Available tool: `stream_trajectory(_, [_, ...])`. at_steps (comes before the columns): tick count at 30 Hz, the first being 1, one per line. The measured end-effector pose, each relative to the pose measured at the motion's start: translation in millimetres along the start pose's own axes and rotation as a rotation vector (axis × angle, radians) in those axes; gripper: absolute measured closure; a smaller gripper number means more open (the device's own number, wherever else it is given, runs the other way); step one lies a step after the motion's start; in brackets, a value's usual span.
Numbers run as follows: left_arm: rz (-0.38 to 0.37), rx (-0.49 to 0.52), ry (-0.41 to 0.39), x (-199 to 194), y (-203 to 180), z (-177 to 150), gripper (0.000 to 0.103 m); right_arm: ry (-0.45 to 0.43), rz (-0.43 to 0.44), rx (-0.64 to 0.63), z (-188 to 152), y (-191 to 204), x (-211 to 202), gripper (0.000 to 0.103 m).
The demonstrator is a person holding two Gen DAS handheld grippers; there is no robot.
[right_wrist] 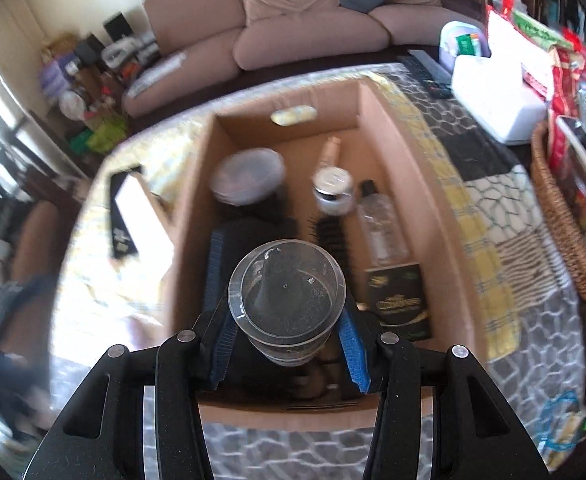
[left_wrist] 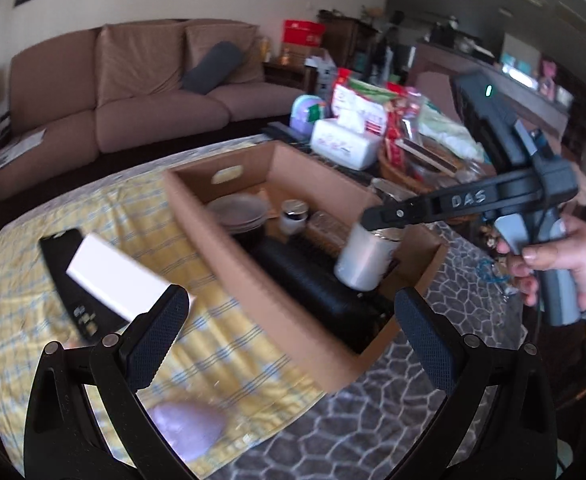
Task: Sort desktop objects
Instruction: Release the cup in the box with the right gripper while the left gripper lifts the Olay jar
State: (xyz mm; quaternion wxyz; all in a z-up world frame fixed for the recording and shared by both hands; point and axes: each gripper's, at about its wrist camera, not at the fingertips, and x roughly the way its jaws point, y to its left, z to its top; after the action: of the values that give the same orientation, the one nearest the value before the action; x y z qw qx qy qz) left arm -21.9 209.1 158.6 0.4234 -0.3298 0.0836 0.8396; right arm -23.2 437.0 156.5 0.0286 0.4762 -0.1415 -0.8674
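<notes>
A cardboard box (left_wrist: 229, 248) (right_wrist: 417, 184) stands on the table and holds bowls (right_wrist: 247, 176), a small jar (right_wrist: 332, 192), a clear bottle (right_wrist: 381, 224), a black hairbrush (right_wrist: 329, 236), a dark green carton (right_wrist: 399, 300) and a black roll (left_wrist: 313, 276). My right gripper (right_wrist: 287, 344) is shut on a clear plastic cup (right_wrist: 287, 292) and holds it over the box's near end; the cup looks white in the left wrist view (left_wrist: 363, 258). My left gripper (left_wrist: 289, 336) is open and empty, above the box's near wall. A white box (left_wrist: 117, 276) lies on a black device (left_wrist: 65, 276) to the left.
A purple object (left_wrist: 189, 428) lies on the yellow checked cloth (left_wrist: 33, 340) near my left gripper. A white tissue pack (right_wrist: 497, 100), snack bags (left_wrist: 377, 108) and a wicker basket (right_wrist: 565, 216) crowd the far right. A sofa (left_wrist: 133, 92) stands behind the table.
</notes>
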Motion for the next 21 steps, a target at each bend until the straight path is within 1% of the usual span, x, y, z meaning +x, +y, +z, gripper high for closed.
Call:
stream_trajectory(4, [-0.043, 0.061, 0.002, 23, -27, 17, 0.0, -0.017, 0.127, 0.013, 6, 11, -20, 0.055])
stream_trajectory(8, [-0.007, 0.18, 0.015, 41, -50, 26, 0.0, -0.009, 0.241, 0.039, 9, 15, -33, 0.055])
stream_trajectory(11, [-0.063, 0.218, 0.019, 46, -61, 27, 0.0, 0.0, 0.308, 0.053, 9, 18, -38, 0.055])
stream_trajectory(12, [-0.083, 0.222, 0.019, 47, -63, 27, 0.008, 0.003, 0.33, 0.058, 8, 19, -39, 0.055])
stream_trajectory(13, [-0.097, 0.21, 0.025, 48, -63, 28, 0.02, 0.007, 0.34, 0.056, 8, 20, -40, 0.055])
stream_trajectory(14, [-0.113, 0.184, 0.038, 49, -60, 29, 0.052, 0.008, 0.347, 0.054, 6, 20, -41, 0.055])
stream_trajectory(15, [-0.132, 0.157, 0.053, 50, -58, 29, 0.053, 0.009, 0.351, 0.05, 5, 21, -41, 0.055])
stream_trajectory(17, [-0.172, 0.119, 0.054, 48, -52, 27, 0.054, 0.009, 0.361, 0.052, 3, 23, -39, 0.054])
stream_trajectory(21, [-0.209, 0.066, 0.044, 31, -36, 22, 0.056, 0.015, 0.372, 0.05, 1, 31, -36, 0.053])
